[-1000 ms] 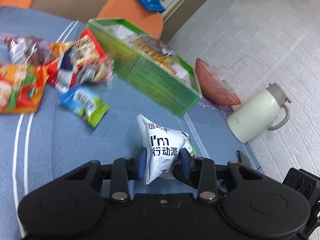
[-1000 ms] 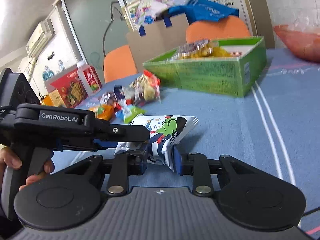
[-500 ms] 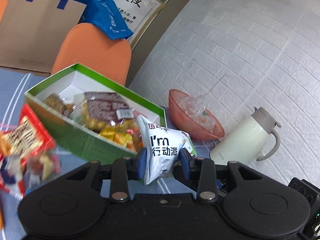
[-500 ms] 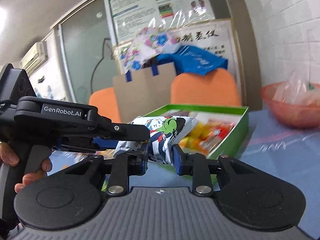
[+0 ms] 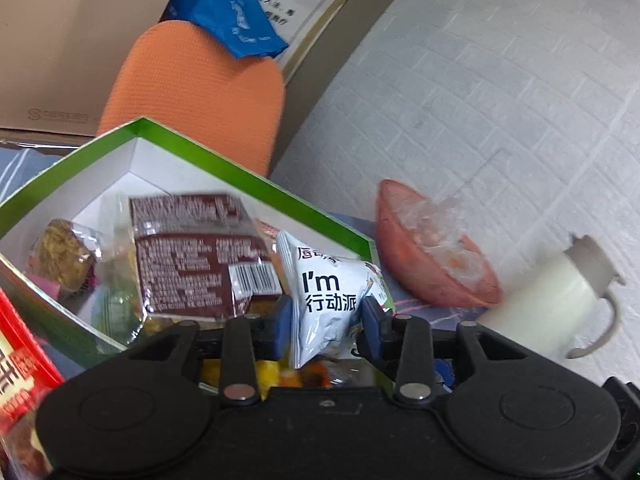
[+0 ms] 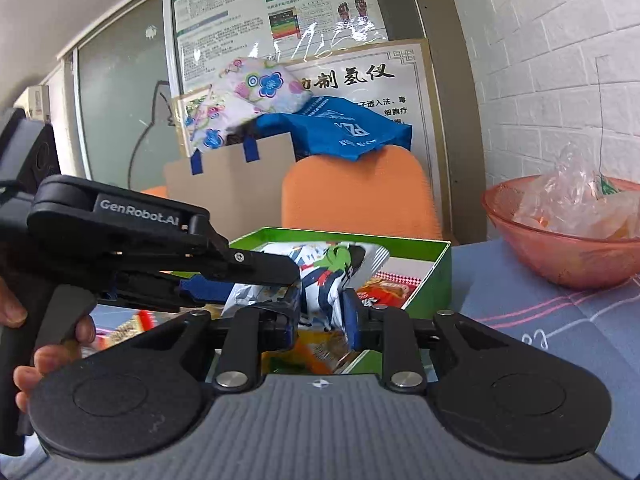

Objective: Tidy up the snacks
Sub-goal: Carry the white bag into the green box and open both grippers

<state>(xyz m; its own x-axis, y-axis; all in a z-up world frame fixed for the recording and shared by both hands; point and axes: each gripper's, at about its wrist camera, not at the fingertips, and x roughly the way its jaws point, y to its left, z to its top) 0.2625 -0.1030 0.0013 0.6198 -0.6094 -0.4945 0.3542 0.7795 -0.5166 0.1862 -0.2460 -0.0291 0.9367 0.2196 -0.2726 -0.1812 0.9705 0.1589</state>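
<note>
A white snack bag point(image 5: 328, 292) with black lettering stands between the fingers of my left gripper point(image 5: 326, 320). Its jaws are opening, and the pads still touch the bag's sides. The bag hangs over the near right corner of the open green box point(image 5: 224, 160), which holds several snack packs. My right gripper point(image 6: 322, 308) is shut on a white bag with a green cartoon figure point(image 6: 340, 264), above the same green box point(image 6: 440, 272). The left gripper's upper finger point(image 6: 256, 264) reaches in from the left right beside that bag. I cannot tell whether both grippers hold one bag.
A pink bowl point(image 5: 436, 280) with clear plastic in it sits right of the box, also seen as the pink bowl point(image 6: 560, 248). A white kettle point(image 5: 552, 304) stands by the brick wall. An orange chair point(image 5: 192, 88) is behind the box. A red packet point(image 5: 20, 360) lies at left.
Both grippers have carried their white bag from over the blue tablecloth to above the green box. The loose snacks on the table have slid out of view to the left.
</note>
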